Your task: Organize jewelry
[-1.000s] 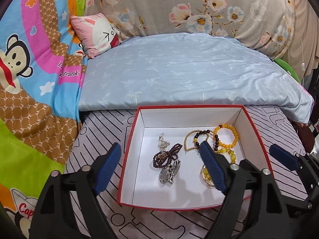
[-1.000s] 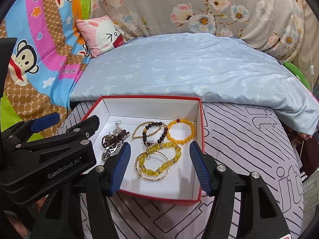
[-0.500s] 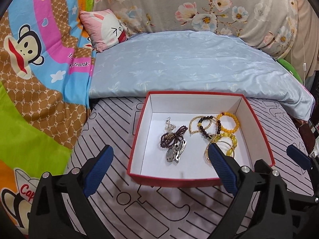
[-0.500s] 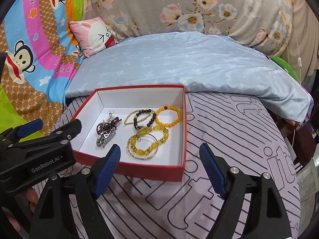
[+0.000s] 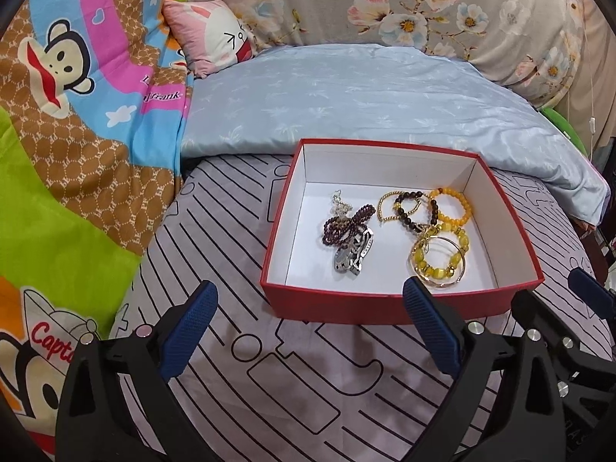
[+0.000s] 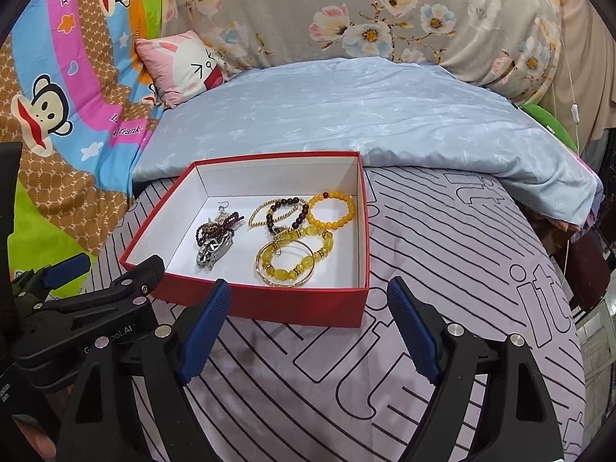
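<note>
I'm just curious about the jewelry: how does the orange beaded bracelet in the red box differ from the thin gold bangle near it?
The orange beaded bracelet is a ring of round, opaque orange beads; the thin gold bangle is one smooth metal hoop. The bracelet lies at the far right of the red box with bare white floor inside it; the bangle lies nearer the front wall, overlapping a yellow chunky-bead bracelet. Both lie flat and untouched.

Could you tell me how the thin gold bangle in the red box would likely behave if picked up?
The thin gold metal bangle looks rigid, so it should keep its ring shape. It overlaps the yellow beaded bracelet, which may drag along.
</note>
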### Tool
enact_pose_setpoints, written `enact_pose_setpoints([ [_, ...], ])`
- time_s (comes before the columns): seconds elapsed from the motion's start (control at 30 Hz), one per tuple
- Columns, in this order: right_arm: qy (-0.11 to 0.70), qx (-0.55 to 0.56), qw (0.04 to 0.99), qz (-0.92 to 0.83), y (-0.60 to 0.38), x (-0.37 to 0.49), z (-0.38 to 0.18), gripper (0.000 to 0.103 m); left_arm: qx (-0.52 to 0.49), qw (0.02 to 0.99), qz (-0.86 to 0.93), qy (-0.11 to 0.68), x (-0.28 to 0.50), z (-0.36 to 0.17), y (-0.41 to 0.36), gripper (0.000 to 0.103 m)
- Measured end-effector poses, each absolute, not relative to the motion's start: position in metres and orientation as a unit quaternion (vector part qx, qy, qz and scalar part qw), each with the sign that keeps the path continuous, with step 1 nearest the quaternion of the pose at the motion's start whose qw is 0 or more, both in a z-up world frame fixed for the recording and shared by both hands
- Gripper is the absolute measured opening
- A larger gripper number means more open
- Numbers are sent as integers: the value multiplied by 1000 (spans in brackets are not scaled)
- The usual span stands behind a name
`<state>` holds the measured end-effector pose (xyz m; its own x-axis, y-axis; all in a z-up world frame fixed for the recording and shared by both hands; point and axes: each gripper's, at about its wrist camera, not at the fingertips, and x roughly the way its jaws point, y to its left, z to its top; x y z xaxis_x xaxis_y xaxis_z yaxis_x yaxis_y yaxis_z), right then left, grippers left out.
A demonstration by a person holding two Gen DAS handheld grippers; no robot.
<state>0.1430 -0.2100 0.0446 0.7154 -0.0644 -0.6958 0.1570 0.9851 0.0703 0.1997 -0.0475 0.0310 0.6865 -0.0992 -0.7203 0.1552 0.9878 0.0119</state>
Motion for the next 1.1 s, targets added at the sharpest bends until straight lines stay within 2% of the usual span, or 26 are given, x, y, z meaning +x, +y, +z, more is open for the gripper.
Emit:
enact_pose_setpoints([
  [1.1,376,63,922,-67,-211,145,41,81,48,918,-61,389,199,29,-48,94],
])
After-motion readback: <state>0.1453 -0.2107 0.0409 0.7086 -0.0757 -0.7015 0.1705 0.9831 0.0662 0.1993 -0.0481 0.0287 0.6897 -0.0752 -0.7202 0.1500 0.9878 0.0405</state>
